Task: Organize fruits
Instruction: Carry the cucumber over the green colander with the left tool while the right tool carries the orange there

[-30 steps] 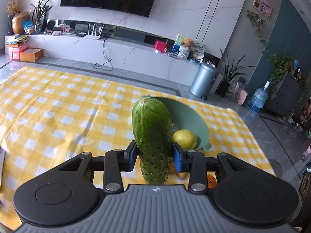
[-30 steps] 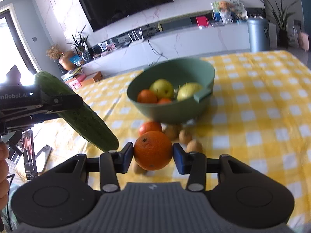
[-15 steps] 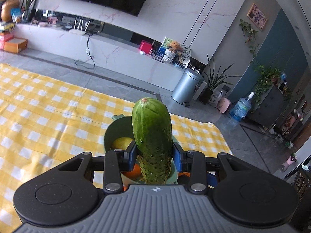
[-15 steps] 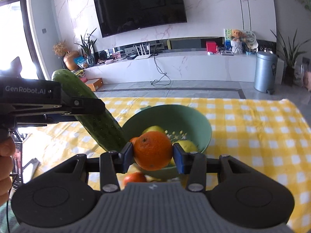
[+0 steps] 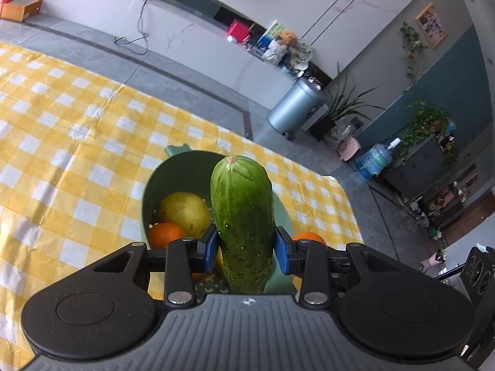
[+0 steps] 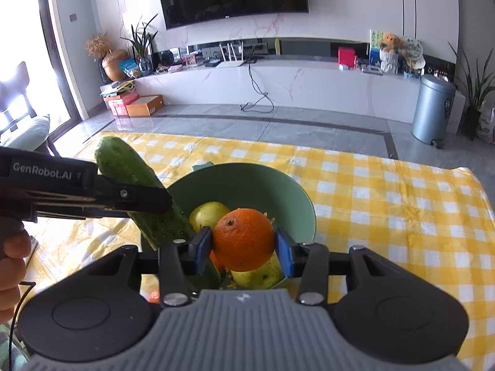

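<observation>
My left gripper [image 5: 244,249] is shut on a green cucumber [image 5: 243,216] and holds it over the green bowl [image 5: 161,176]. The bowl holds a yellow-green pear [image 5: 184,210] and a small orange [image 5: 165,235]. My right gripper [image 6: 244,249] is shut on an orange [image 6: 243,238], held above the same bowl [image 6: 256,182]. In the right wrist view the left gripper [image 6: 77,191] and its cucumber [image 6: 130,170] come in from the left, above the bowl's left rim. Pears [image 6: 207,213] lie in the bowl beneath.
The bowl stands on a yellow checked tablecloth [image 6: 386,191], near its far edge. One more orange [image 5: 309,238] lies on the cloth right of the bowl. A grey bin [image 6: 431,109] and a white TV bench [image 6: 278,83] stand on the floor beyond.
Both grippers have moved forward and now tilt down over the bowl, cucumber and orange still held. The bowl's inside now shows from above.
</observation>
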`<state>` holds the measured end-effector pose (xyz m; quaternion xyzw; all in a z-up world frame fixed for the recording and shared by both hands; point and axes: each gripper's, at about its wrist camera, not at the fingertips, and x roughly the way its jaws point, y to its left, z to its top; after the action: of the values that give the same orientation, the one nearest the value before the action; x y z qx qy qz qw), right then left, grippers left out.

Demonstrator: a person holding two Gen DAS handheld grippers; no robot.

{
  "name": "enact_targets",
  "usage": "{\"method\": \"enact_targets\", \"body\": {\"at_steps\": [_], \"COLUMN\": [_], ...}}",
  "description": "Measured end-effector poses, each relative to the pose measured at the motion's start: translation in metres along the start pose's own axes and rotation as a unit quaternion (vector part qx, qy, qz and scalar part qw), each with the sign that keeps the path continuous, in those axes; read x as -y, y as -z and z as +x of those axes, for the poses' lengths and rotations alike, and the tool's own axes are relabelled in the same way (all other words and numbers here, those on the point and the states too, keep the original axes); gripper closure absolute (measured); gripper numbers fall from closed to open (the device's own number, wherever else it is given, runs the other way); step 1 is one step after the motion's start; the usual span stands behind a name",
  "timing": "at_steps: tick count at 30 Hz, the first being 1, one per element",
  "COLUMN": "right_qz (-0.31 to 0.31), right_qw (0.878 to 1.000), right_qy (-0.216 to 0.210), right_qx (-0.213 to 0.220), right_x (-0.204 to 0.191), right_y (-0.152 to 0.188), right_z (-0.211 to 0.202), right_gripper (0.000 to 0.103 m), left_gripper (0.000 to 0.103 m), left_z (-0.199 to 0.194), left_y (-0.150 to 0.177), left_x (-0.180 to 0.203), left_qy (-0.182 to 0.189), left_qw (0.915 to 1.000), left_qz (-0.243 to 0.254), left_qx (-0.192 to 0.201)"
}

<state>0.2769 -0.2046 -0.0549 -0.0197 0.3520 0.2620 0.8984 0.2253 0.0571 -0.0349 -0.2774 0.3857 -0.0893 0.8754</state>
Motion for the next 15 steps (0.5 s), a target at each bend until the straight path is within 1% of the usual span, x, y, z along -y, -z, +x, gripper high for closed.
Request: {"method": "enact_targets", "body": {"at_steps": [2, 6, 7, 11, 14, 15], "right_qz": [0.004, 0.003, 0.003, 0.004, 0.021, 0.028], "right_qw": [1.0, 1.0, 1.0, 0.999, 0.998, 0.998], "right_qy": [-0.003, -0.006, -0.008, -0.013, -0.029, -0.033], "right_qx": [-0.008, -0.021, -0.024, -0.033, -0.046, -0.05], "right_x": [0.001, 0.003, 0.004, 0.008, 0.014, 0.016], "right_y": [-0.003, -0.007, -0.007, -0.012, -0.016, -0.018], "right_z": [0.008, 0.023, 0.026, 0.038, 0.051, 0.055], "right_gripper": [0.061, 0.061, 0.061, 0.061, 0.061, 0.061], "left_gripper": [0.061, 0.061, 0.061, 0.061, 0.061, 0.061], "left_z": [0.007, 0.023, 0.025, 0.032, 0.038, 0.039], "left_y": [-0.001, -0.002, -0.001, -0.004, -0.005, -0.005], "left_x": [-0.005, -0.019, -0.021, -0.024, -0.024, -0.025], "left_qy": [-0.009, 0.016, 0.016, 0.002, -0.019, -0.016], "left_qw": [0.9999, 0.9977, 0.9975, 0.9968, 0.9958, 0.9958], "left_qz": [-0.007, -0.043, -0.046, -0.044, -0.043, -0.044], "left_qx": [-0.008, -0.05, -0.051, -0.067, -0.079, -0.078]}}
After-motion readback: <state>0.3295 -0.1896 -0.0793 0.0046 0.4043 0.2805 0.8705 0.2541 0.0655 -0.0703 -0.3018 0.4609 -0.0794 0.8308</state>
